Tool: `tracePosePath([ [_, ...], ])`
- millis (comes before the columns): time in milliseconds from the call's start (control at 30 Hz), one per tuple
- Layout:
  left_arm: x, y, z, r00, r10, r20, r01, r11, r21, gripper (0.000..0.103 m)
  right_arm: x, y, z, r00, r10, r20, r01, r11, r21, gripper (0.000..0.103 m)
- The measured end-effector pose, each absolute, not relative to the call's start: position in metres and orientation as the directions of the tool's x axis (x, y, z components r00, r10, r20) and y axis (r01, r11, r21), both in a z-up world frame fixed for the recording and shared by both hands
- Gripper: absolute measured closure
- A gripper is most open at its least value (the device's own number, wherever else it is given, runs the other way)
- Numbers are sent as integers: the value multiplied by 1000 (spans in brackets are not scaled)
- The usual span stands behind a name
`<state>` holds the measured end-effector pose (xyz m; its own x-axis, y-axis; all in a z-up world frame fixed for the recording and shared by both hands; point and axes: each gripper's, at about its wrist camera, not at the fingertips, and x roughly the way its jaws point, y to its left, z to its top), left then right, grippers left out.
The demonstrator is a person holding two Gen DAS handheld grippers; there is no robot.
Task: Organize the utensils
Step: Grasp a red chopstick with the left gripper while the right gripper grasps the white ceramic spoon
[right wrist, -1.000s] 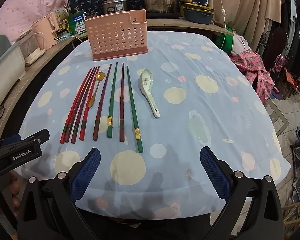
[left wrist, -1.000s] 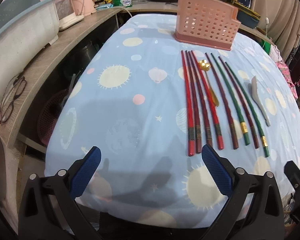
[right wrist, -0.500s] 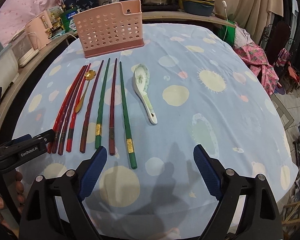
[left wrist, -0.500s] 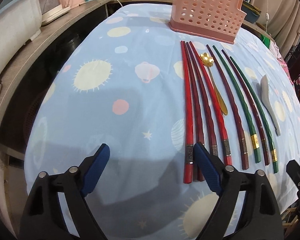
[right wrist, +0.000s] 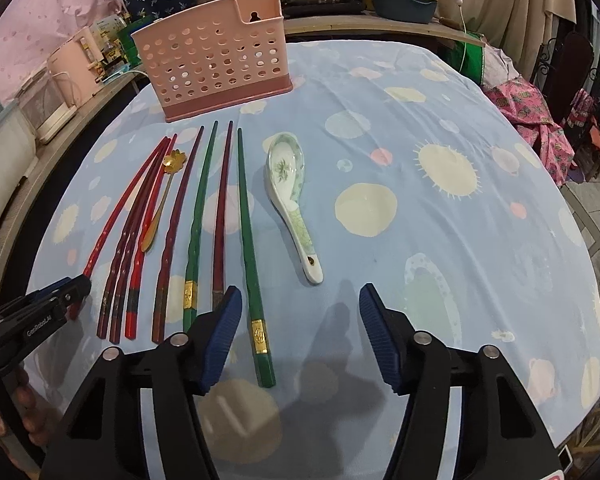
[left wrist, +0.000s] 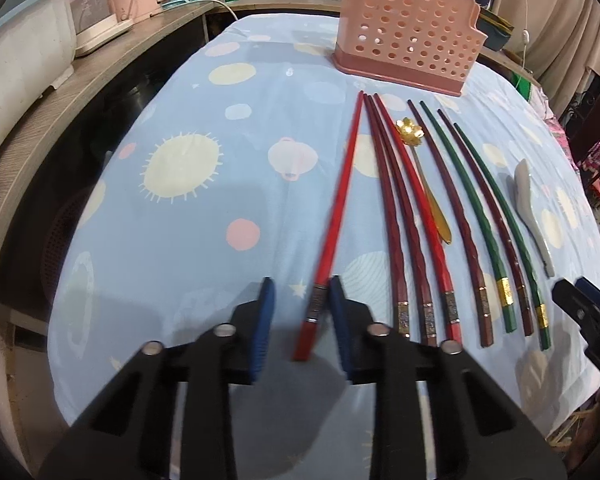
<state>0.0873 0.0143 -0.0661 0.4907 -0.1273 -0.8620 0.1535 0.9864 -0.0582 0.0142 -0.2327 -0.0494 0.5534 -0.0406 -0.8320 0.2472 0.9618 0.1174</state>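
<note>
L gripper has its fingers partly apart around the thick end of the red chopstick, near the table's front edge, left end of the row; not clamped yet. It should close square on the banded end, then lift w/o dragging the neighbours, twd the pink holder at the far edge. R gripper spread wide over the green chopstick, gripping nothing.

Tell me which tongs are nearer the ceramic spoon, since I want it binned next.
Right. The right tongs sit open just short of the ceramic spoon's handle end, while the left tongs straddle the leftmost red chopstick, across the whole chopstick row.
</note>
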Motion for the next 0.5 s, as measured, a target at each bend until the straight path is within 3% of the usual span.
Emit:
tracePosePath([
  [67, 86, 14, -66, 482, -144, -864, 161, 984, -75, 91, 21, -237, -52, 556, -27, -831, 248, 960, 134, 54],
  [367, 83, 16, -65, 462, -167, -871, 166, 981, -100, 93, 42, -246, -67, 547, -16, -837, 246, 959, 143, 79],
  [433, 84, 16, -65, 459, -171, -872, 164, 981, -106, 93, 43, -246, -67, 550, -17, -835, 241, 961, 139, 89],
  [500, 84, 16, -65, 457, -179, -871, 164, 980, -116, 93, 42, -247, -67, 553, -9, -833, 237, 961, 146, 90],
])
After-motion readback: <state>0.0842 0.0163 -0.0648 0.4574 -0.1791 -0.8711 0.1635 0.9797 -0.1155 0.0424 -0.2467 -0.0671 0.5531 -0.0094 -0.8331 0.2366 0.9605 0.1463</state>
